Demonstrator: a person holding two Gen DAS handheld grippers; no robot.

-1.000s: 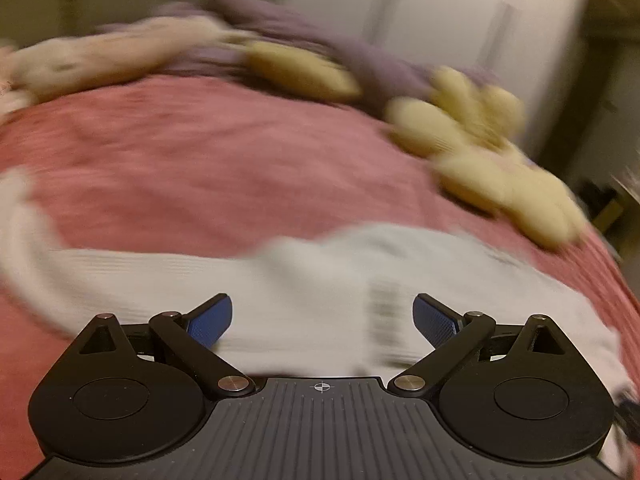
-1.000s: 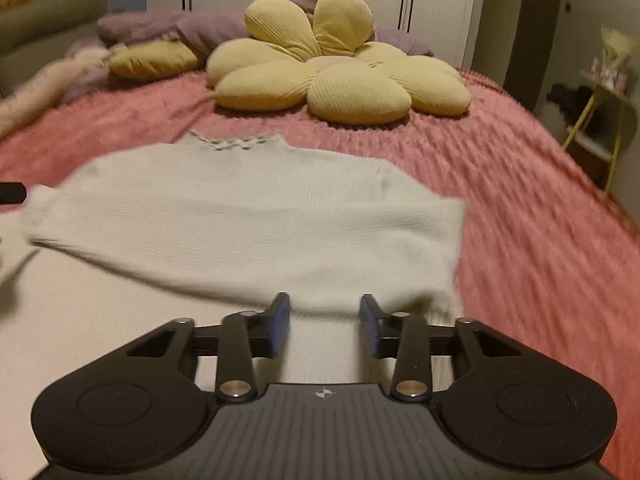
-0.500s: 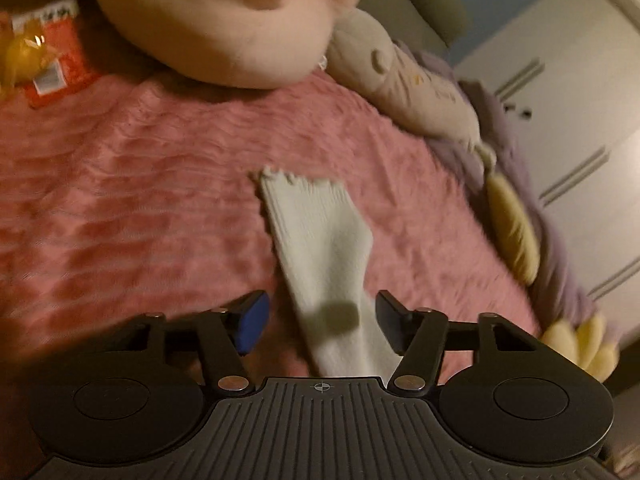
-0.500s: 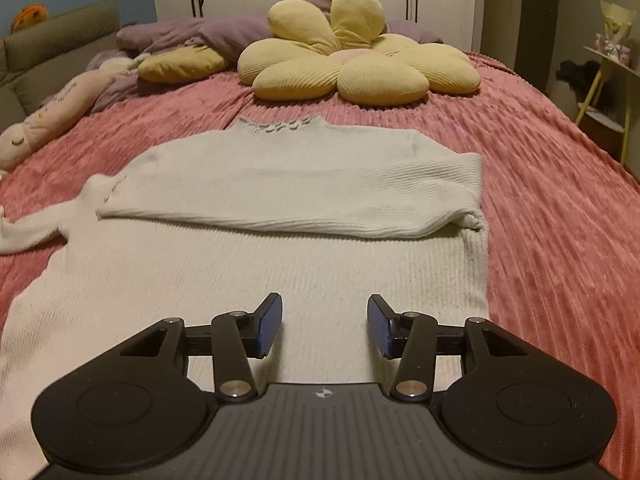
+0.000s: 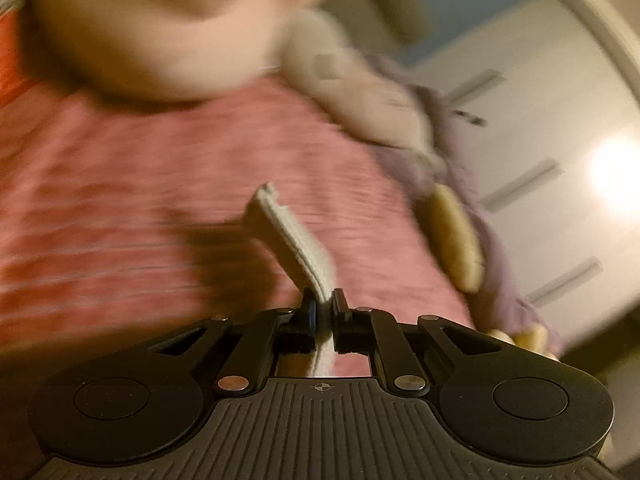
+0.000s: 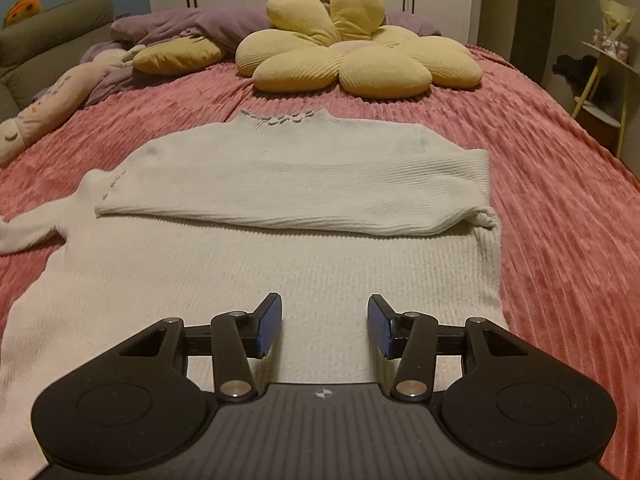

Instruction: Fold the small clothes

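- My left gripper (image 5: 324, 304) is clamped tight on the white ribbed knit sleeve (image 5: 294, 240). The fabric is pinched edge-on between the two pads and sticks out forward, lifted above the pink ribbed bedspread (image 5: 160, 184) with a dark shadow beside it.
- That whole left wrist view is smeared with blur, so I can't tell much more about the sleeve end than a narrow folded strip.
- Further out on that side: a big pale pink plush cushion (image 5: 160, 28) at the top, a purple blanket (image 5: 460, 152) and a yellow petal-shaped pillow (image 5: 456, 236) to the right, white wardrobe doors (image 5: 540, 100) behind.
- My right gripper (image 6: 324, 326) has its blue pads spread wide apart, holding nothing, hovering over the lower body of the white ribbed knit sweater (image 6: 288, 240).
- The sweater lies flat on the bedspread (image 6: 560, 200), collar pointing away from me. Its right sleeve is already folded across the chest, cuff ending near the left shoulder.
- The other sleeve (image 6: 28, 232) trails off toward the left edge of the view.
- Beyond the collar sits a yellow flower-shaped cushion (image 6: 352, 56), with the purple blanket (image 6: 192, 24) behind it.
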